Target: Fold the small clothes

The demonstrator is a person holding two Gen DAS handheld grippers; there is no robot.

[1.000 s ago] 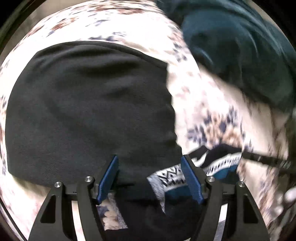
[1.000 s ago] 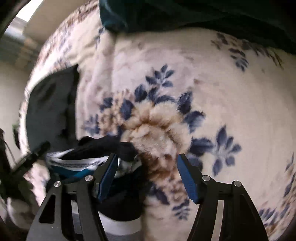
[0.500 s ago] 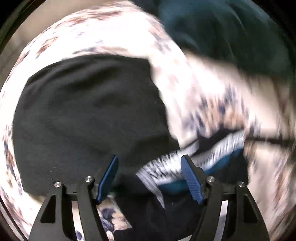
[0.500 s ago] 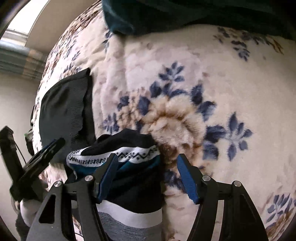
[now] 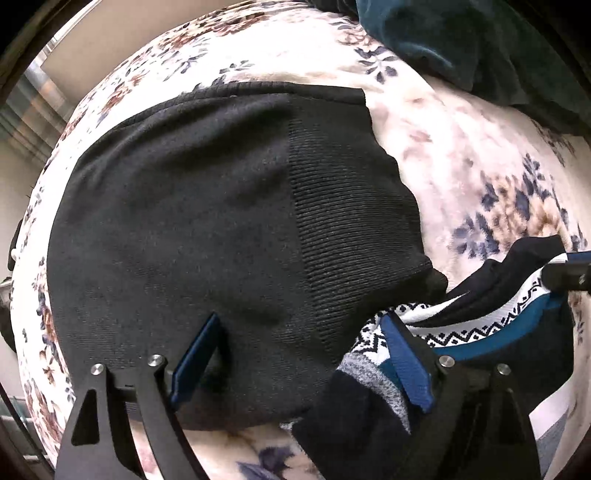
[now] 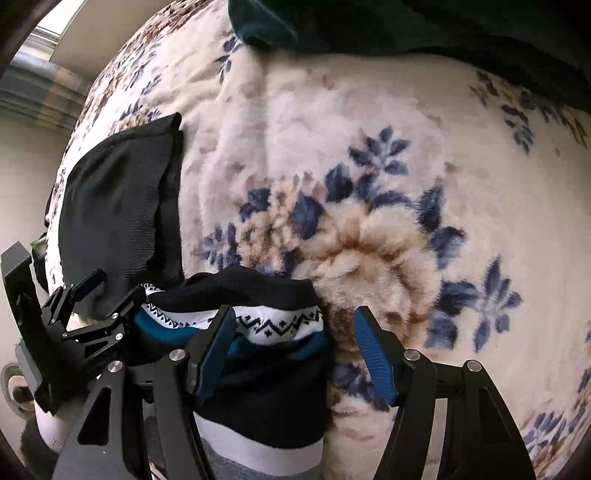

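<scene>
A patterned knit garment [image 6: 280, 325], black with a white zigzag band, teal and grey, lies bunched on the floral blanket [image 6: 369, 155]. My right gripper [image 6: 294, 312] hangs open over its right edge, and the right pad is free above the blanket. A folded black knit garment [image 5: 221, 206] lies flat to the left. Above its lower edge my left gripper [image 5: 299, 321] has its jaws opening. Its right finger is over the patterned garment [image 5: 461, 332], and the pads press on nothing. The left gripper [image 6: 116, 284] also shows at the left of the right wrist view.
A dark teal cloth [image 5: 480, 48] is heaped at the far edge of the blanket, also seen as the teal cloth [image 6: 369, 26] in the right wrist view. A pale wall [image 6: 22, 155] and a window ledge lie beyond the blanket on the left.
The left gripper's jaws have spread wider and it has dropped closer to the black garment. The patterned garment now lies spread out under both grippers rather than crumpled. The right gripper has slid sideways over it.
</scene>
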